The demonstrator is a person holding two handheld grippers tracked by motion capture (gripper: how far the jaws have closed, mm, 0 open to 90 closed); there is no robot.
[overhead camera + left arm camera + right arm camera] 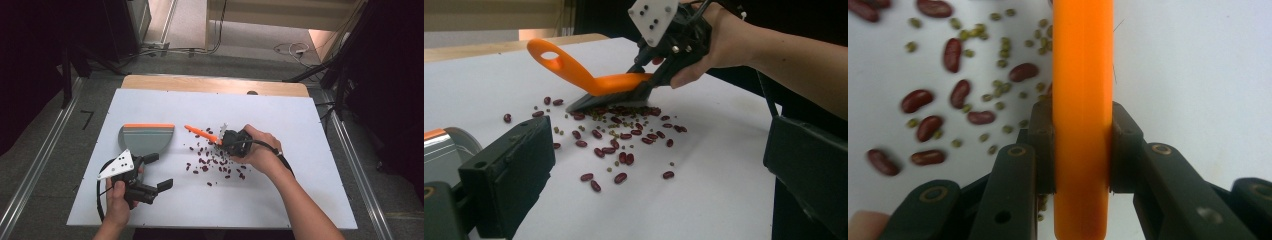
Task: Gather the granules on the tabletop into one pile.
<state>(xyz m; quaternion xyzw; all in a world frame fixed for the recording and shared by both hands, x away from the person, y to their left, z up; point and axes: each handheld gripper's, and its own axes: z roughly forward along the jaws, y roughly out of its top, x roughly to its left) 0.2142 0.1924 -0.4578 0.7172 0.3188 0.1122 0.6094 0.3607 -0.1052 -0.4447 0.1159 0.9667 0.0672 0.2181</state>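
The right tool (1082, 150) is clamped on the orange brush (1082, 100); the left tool (155, 172) gapes apart.

One orange-handled brush (200, 132) lies near the frame's middle, and one grey dustpan with an orange edge (146, 138) sits left of centre. Two grippers show: the left gripper (159, 172) at lower left, the right gripper (226, 139) at centre. Roughly thirty red kidney beans (621, 145) are scattered mid-frame, with small green beans (998, 85) too many and too tiny to count.
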